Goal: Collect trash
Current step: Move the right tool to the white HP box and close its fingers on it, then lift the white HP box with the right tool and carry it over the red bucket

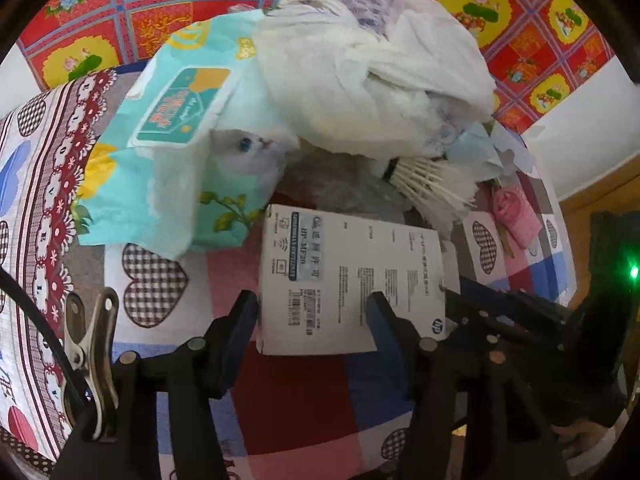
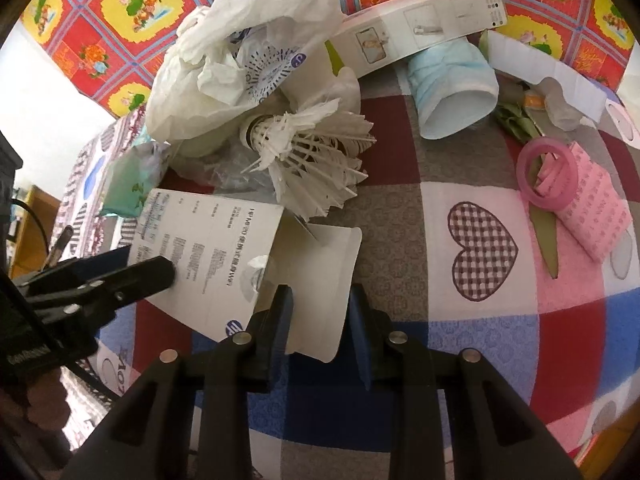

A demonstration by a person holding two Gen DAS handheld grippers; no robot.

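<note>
A flat white printed box (image 1: pixel 352 276) lies on the patchwork quilt (image 1: pixel 168 276). My left gripper (image 1: pixel 312 320) is open over its near end: one finger stands at the box's left edge and the other rests over its top face. In the right wrist view the same box (image 2: pixel 208 256) has an open end flap (image 2: pixel 320 280) standing between the pads of my right gripper (image 2: pixel 320 320), which is shut on it. The left gripper (image 2: pixel 132 264) enters there from the left, one finger lying on the box face.
Behind the box lie a white shuttlecock (image 2: pixel 316 164), crumpled white plastic (image 2: pixel 224 60), a teal wipes pack (image 1: pixel 180 120), a blue face mask (image 2: pixel 452 84), a long white carton (image 2: pixel 420 28) and pink tape (image 2: pixel 548 176). A metal clip (image 1: pixel 92 340) sits at left.
</note>
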